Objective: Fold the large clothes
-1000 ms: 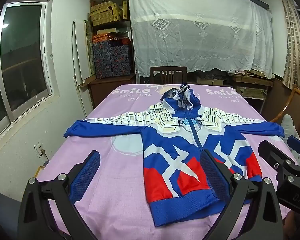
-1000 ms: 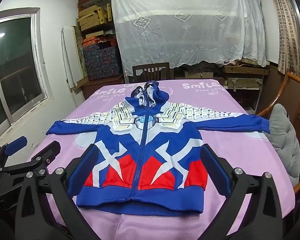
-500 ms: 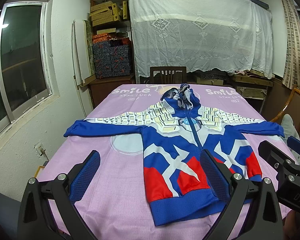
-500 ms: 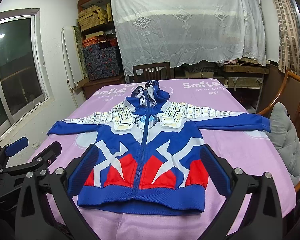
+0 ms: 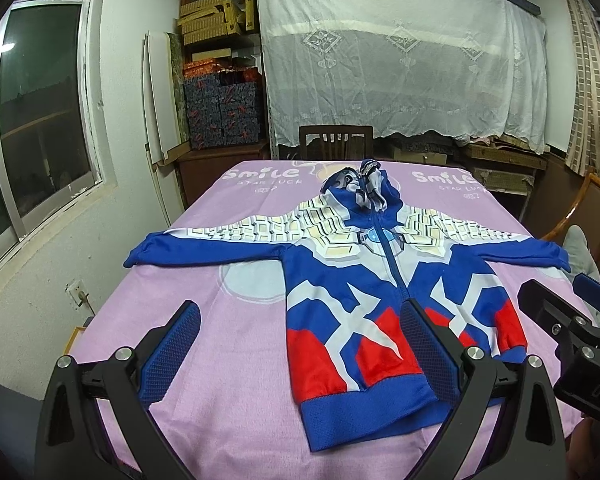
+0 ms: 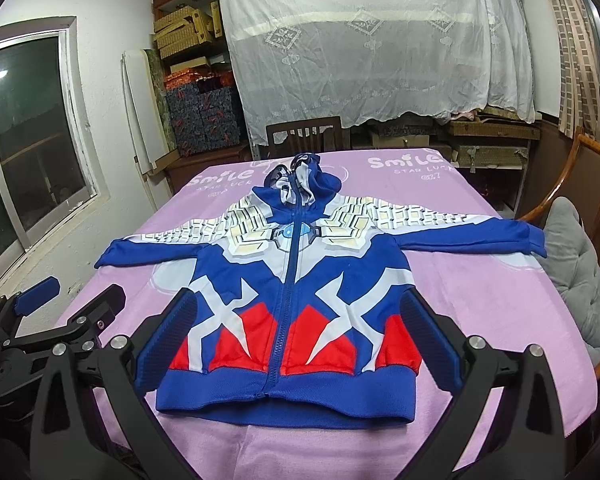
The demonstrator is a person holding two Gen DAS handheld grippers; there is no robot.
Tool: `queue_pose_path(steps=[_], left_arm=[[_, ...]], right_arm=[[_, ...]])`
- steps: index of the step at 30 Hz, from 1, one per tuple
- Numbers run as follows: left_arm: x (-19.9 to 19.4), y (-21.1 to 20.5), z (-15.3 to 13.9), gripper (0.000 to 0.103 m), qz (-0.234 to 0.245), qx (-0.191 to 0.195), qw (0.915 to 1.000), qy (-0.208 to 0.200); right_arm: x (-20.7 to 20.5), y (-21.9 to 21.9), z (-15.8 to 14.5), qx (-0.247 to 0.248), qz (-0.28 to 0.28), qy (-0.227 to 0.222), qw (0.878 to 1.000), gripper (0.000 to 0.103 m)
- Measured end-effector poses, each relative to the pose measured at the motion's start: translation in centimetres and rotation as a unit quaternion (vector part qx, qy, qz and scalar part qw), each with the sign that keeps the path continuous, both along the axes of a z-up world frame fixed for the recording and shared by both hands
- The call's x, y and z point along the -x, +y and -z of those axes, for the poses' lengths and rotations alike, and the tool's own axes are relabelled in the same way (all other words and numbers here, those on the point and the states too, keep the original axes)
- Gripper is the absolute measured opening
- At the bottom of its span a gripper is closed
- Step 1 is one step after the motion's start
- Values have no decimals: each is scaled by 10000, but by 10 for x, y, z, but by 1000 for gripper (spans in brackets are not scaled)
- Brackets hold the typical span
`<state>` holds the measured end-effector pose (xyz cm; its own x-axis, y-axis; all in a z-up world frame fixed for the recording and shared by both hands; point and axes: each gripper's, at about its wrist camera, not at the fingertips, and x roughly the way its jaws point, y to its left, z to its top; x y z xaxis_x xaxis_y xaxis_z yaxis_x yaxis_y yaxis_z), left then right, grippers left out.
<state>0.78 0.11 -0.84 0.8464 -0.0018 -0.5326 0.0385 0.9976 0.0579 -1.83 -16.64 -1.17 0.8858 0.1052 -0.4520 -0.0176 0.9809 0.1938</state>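
Hoodie (image 6: 288, 280): blue, with red and white shapes (pale grid on the sleeves); cloth (image 6: 480, 280) lilac, white lettering far.

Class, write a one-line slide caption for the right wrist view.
Open right gripper hovers before a blue, red and white zip-up hooded jacket spread flat, sleeves out, on a lilac tablecloth.

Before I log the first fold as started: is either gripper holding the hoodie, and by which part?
Nothing is held. The left gripper and right gripper are both open, clear of the hoodie lying flat.
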Motion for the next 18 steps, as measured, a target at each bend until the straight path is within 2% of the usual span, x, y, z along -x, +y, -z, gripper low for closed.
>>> queue_pose_path(steps=[18], left_arm=[[0,0,2,100,6,-37,9997,-244]], right_arm=[[-3,0,1,27,-21,15,10000,99]])
